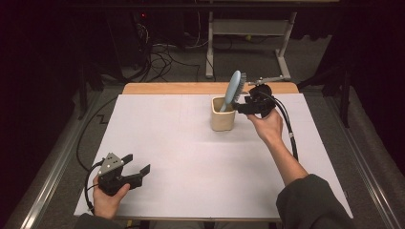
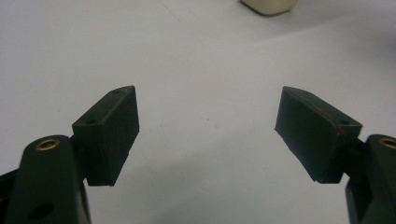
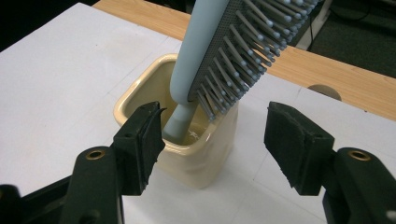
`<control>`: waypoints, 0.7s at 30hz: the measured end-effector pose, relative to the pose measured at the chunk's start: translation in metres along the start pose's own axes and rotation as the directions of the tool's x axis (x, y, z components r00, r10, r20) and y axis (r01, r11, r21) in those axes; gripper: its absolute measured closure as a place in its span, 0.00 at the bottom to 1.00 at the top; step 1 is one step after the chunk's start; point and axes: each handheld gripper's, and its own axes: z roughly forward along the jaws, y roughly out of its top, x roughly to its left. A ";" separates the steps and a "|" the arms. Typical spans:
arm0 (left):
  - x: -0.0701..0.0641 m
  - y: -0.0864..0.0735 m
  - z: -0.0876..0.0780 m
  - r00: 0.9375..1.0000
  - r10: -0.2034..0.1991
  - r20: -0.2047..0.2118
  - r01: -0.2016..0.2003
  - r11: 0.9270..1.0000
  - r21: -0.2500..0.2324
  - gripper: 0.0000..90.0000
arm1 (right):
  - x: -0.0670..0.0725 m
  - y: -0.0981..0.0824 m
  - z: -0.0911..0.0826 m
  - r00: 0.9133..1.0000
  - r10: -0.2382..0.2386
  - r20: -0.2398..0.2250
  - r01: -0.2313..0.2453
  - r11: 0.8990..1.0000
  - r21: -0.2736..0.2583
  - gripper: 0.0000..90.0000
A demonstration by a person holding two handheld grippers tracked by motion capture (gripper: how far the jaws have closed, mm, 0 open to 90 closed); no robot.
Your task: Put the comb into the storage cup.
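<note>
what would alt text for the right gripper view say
A pale blue hairbrush stands handle-down in a cream square cup on a white table, bristles facing the camera. The right tool is open, one jaw at the cup's rim, the other off to its side, gripping nothing.

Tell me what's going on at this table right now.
A person works at a white-topped table with a tool in each hand. A blue hairbrush stands handle-down in a cream cup, leaning with its bristled head sticking out above the rim. The right tool is right at the cup, jaws open on either side of it and not gripping the brush. The left tool rests near the table's front edge, jaws open with nothing between them.
</note>
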 end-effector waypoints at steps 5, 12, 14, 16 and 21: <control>0.000 0.000 0.000 1.000 0.000 -0.001 0.000 1.000 0.001 0.25 | -0.001 -0.002 -0.004 1.000 0.000 -0.001 0.000 1.000 -0.009 0.42; 0.000 0.000 0.000 1.000 -0.001 -0.001 0.001 1.000 0.001 0.25 | -0.003 -0.004 -0.009 1.000 0.000 0.002 0.000 1.000 -0.019 0.42; 0.000 0.000 0.000 1.000 -0.001 0.000 0.001 1.000 0.001 0.25 | -0.003 -0.004 -0.011 1.000 -0.004 0.001 0.004 1.000 -0.021 0.42; 0.000 0.000 0.000 1.000 -0.001 0.000 0.001 1.000 0.001 0.25 | -0.003 -0.004 -0.012 1.000 -0.003 0.000 0.003 1.000 -0.021 0.42; 0.000 0.000 0.000 1.000 -0.001 0.000 0.001 1.000 0.001 0.25 | -0.005 -0.006 -0.016 1.000 -0.003 0.001 0.003 1.000 -0.025 0.42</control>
